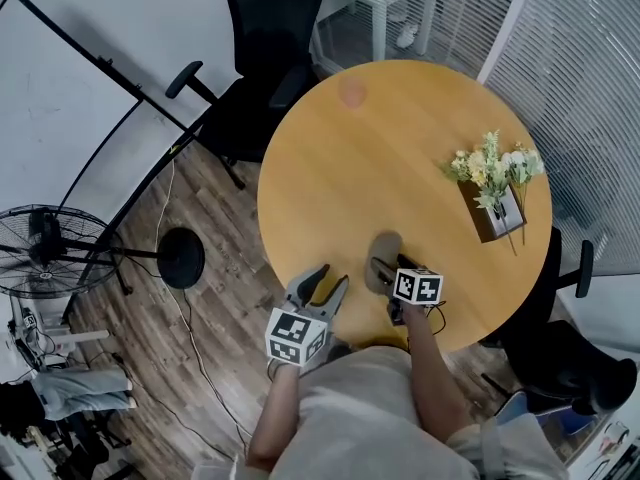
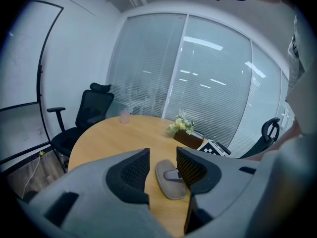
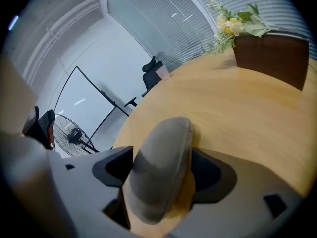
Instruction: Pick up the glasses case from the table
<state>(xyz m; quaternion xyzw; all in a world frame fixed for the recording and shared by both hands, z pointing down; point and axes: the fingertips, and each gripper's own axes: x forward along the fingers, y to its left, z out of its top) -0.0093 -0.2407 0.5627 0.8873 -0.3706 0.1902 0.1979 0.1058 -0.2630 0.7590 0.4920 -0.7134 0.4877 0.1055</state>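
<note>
Between right gripper (image 3: 159,171) jaws, glasses case (image 3: 166,135)

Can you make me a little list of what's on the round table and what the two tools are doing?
table: round, wooden
glasses case: grey, lying on the table near the person
right tool: open, one jaw on each side of the glasses case
left tool: open, nothing between its jaws, at the table's near edge
flower box: brown, pale flowers, on the right in the head view
pink cup: far side of the table
</note>
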